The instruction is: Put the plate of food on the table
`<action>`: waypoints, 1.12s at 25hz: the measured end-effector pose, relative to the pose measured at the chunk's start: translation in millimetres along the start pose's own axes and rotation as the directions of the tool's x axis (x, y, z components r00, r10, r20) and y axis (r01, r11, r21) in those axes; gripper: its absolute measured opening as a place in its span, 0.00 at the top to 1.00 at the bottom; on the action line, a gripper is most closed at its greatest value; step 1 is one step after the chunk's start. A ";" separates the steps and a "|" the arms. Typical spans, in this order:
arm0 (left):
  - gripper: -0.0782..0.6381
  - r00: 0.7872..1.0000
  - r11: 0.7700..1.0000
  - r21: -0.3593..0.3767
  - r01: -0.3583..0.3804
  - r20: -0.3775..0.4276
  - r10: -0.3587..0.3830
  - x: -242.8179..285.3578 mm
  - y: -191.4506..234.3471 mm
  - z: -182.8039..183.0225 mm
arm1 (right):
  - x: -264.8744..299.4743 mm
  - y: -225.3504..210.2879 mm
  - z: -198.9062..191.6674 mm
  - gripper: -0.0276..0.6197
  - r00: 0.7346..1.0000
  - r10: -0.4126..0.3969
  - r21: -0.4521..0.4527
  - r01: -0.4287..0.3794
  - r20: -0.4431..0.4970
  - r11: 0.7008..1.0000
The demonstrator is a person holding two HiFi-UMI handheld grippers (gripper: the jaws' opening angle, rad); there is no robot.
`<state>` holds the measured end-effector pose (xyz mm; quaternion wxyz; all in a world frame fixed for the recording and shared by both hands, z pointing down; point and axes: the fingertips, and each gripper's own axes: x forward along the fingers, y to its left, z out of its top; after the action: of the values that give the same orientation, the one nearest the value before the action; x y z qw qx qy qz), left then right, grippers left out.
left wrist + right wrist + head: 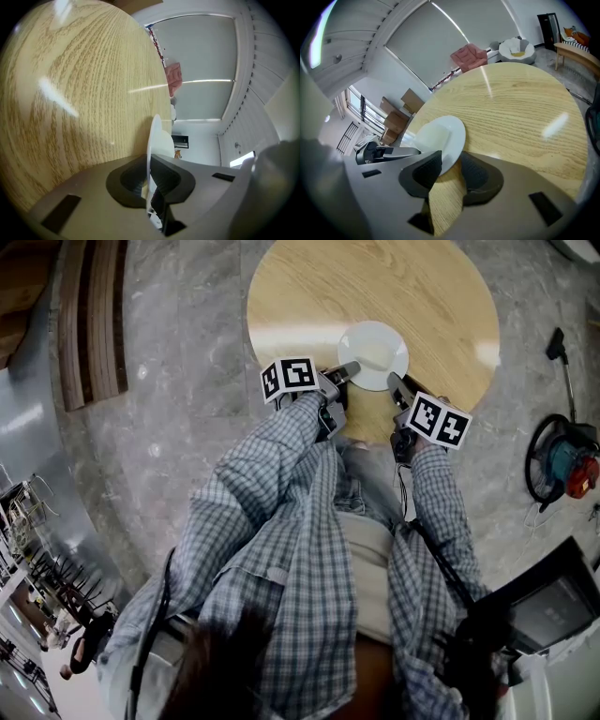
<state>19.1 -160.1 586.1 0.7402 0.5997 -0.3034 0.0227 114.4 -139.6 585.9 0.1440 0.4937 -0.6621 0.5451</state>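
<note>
A white plate (pixel 373 351) lies on the round wooden table (pixel 309 296) near its front edge, with a pale piece of food (pixel 432 137) on it. My left gripper (pixel 347 371) is at the plate's left rim. In the left gripper view the thin rim (pixel 151 140) runs edge-on between the dark pads, and the left gripper (pixel 149 180) is shut on it. My right gripper (pixel 396 382) is at the plate's right rim. In the right gripper view the plate (pixel 447 140) reaches just inside the right gripper (pixel 450 174), whose jaws are apart with bare wood showing between them.
Grey stone floor surrounds the table. A blue and red machine with a coiled black hose (pixel 562 465) sits on the floor to the right. Wooden slats (pixel 94 315) lie at the upper left. A pink armchair (pixel 468 56) and a wooden bench (pixel 579 47) stand beyond the table.
</note>
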 end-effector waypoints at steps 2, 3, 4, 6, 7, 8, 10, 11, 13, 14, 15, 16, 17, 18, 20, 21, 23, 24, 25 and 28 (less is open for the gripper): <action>0.85 1.000 1.000 0.002 -0.002 0.002 0.002 0.8 0.3 -1.1 | -0.7 -1.3 -1.0 0.78 1.000 -0.001 -0.007 0.001 0.002 1.000; 0.85 1.000 1.000 0.004 -0.003 0.002 0.003 1.2 0.1 -1.3 | -0.9 -0.8 -1.3 0.76 1.000 0.002 -0.019 -0.002 0.003 1.000; 0.85 1.000 1.000 0.006 -0.003 0.003 0.003 1.5 -0.3 -1.2 | -1.1 0.6 -1.6 0.73 1.000 0.007 -0.033 -0.007 0.003 0.999; 0.85 1.000 1.000 0.007 0.000 0.002 0.000 1.3 -1.4 -0.2 | -2.0 4.3 -2.8 0.70 1.000 0.015 -0.068 -0.015 0.002 0.998; 0.85 1.000 1.000 0.008 0.001 0.001 -0.001 1.1 -1.8 0.3 | -2.8 5.8 -3.7 0.70 1.000 0.014 -0.092 -0.014 0.001 0.996; 0.85 1.000 1.000 0.008 0.002 0.001 -0.002 1.0 -1.9 0.6 | -4.0 6.8 -4.6 0.70 1.000 0.010 -0.117 -0.010 0.000 0.993; 0.85 1.000 1.000 0.009 0.003 0.000 -0.003 1.6 -1.3 1.0 | -7.4 8.2 -6.7 0.70 1.000 0.003 -0.164 -0.003 -0.002 0.986; 0.85 1.000 1.000 0.010 0.004 0.000 -0.004 2.3 -0.8 1.1 | -9.5 9.0 -7.6 0.70 1.000 0.002 -0.187 -0.002 -0.002 0.982; 0.85 1.000 1.000 0.009 0.005 -0.001 -0.005 3.8 0.3 1.3 | -14.9 10.9 -9.0 0.71 1.000 -0.003 -0.251 0.005 0.006 0.968; 0.85 1.000 1.000 0.007 0.006 -0.002 -0.006 4.1 0.6 1.2 | -17.8 12.3 -9.4 0.71 1.000 -0.011 -0.296 0.014 0.012 0.955; 0.85 1.000 1.000 0.006 0.007 -0.003 -0.007 4.1 0.7 1.2 | -20.4 14.4 -10.1 0.70 1.000 -0.022 -0.355 0.027 0.016 0.934; 0.85 1.000 1.000 0.006 0.008 -0.004 -0.008 3.8 0.5 1.1 | -22.4 17.6 -11.2 0.70 0.999 -0.038 -0.427 0.042 0.018 0.903; 0.85 1.000 1.000 0.006 0.008 -0.005 -0.008 3.2 0.2 0.9 | -23.8 22.4 -12.8 0.71 0.998 -0.055 -0.510 0.056 0.016 0.859; 0.85 1.000 1.000 0.006 0.007 -0.006 -0.007 2.5 -0.3 0.8 | -24.5 29.0 -15.2 0.71 0.997 -0.071 -0.593 0.063 0.009 0.802; 0.85 1.000 1.000 0.007 0.007 -0.006 -0.007 1.5 -1.3 0.8 | -23.6 44.5 -22.1 0.71 0.996 -0.092 -0.740 0.055 -0.009 0.670; 0.85 1.000 1.000 0.006 0.006 -0.007 -0.006 1.3 -1.5 0.8 | -22.1 51.1 -25.9 0.71 0.995 -0.099 -0.798 0.049 -0.014 0.601; 0.85 1.000 1.000 0.006 0.007 -0.007 -0.006 1.2 -1.1 1.0 | -18.4 61.8 -31.3 0.71 0.994 -0.111 -0.883 0.045 -0.009 0.467; 0.85 1.000 1.000 0.007 0.007 -0.007 -0.007 1.3 -0.8 1.2 | -16.0 65.8 -33.3 0.71 0.993 -0.119 -0.913 0.045 -0.003 0.404; 0.85 1.000 1.000 0.007 0.008 -0.007 -0.007 1.2 -0.8 1.4 | -13.2 68.7 -35.3 0.71 0.992 -0.127 -0.937 0.044 0.000 0.346; 0.85 1.000 1.000 0.008 0.009 -0.007 -0.009 0.9 -1.3 1.9 | -4.2 71.4 -42.9 0.71 0.986 -0.168 -0.982 0.027 -0.005 0.187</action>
<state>19.5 -162.4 585.6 0.7388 0.6040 -0.2981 0.0226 43.6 -106.3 557.1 0.4952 0.2997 -0.8153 0.0172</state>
